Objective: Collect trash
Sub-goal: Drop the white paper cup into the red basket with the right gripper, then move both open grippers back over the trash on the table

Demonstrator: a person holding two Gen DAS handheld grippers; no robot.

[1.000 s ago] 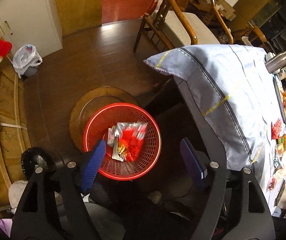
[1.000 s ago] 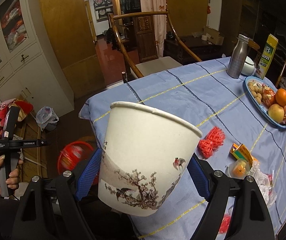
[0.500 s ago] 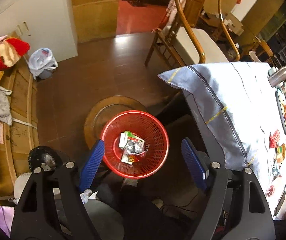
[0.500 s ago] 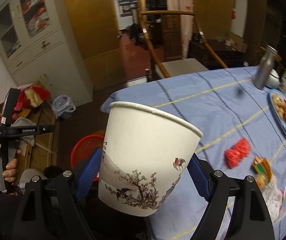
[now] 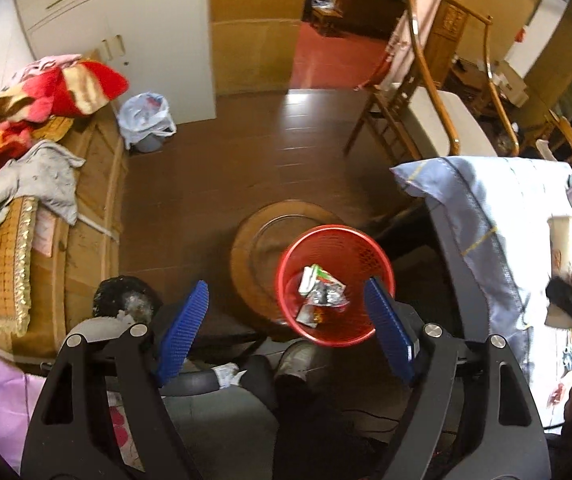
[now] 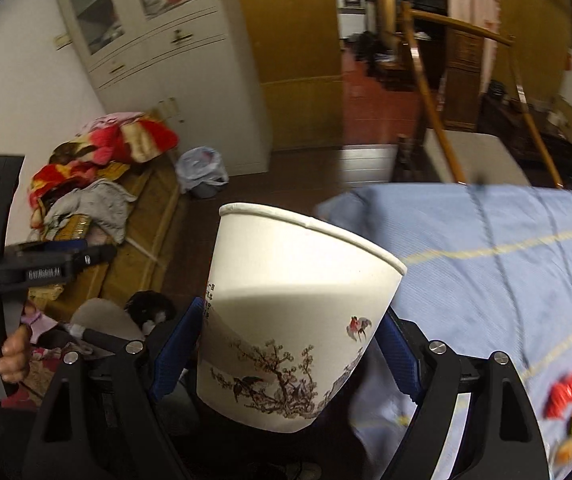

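Note:
A red mesh basket [image 5: 365, 256] stands on the floor by the table's corner, with several crumpled wrappers [image 5: 321, 292] lying in it. High above it hangs my left gripper [image 5: 286, 292], open, with nothing between its blue pads [image 5: 182, 328]. My right gripper [image 6: 290, 314] is shut on a white paper cup [image 6: 297, 320] printed with branches and birds, tilted, over the corner of the blue-clothed table [image 6: 505, 260]. That cup [image 5: 567, 248] also shows at the right edge of the left wrist view. A hand holds the left gripper [image 6: 2, 272] at the far left. Red wrappers [image 6: 567, 390] lie on the cloth.
A round wooden board [image 5: 254, 240] lies under the basket. A wooden chair [image 5: 437, 120] stands at the table's far side. A white cabinet [image 5: 146, 40], a bin lined with a white bag [image 5: 146, 120] and a clothes pile on a box [image 5: 38, 120] fill the left.
The left gripper has risen and drawn back from the basket; the red wrapper seen large over it now lies inside. The right gripper has swung left with the cup toward the table's corner.

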